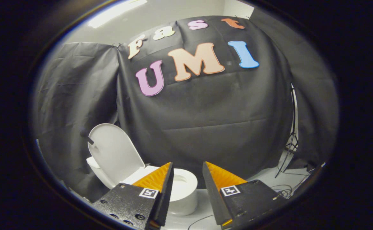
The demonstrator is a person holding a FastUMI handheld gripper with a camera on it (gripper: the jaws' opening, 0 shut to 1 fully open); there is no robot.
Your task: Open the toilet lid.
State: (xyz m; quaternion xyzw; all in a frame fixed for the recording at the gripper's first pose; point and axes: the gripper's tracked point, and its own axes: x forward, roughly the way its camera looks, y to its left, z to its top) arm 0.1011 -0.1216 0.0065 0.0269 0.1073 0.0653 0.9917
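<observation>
A white toilet (pixel 183 188) stands on the floor beyond my fingers, partly hidden behind the left one. Its white lid (pixel 114 153) stands raised, tilted back toward the black cloth wall, with the bowl's rim showing below it. My gripper (pixel 188 167) is open, with a gap between the fingertips and nothing held in it. The gripper is apart from the toilet, nearer to me than the bowl.
Black cloth (pixel 205 111) walls the booth behind and beside the toilet. A thin tripod stand (pixel 290 143) rises at the right, with cables (pixel 282 190) trailing over the pale floor (pixel 263 177) near it.
</observation>
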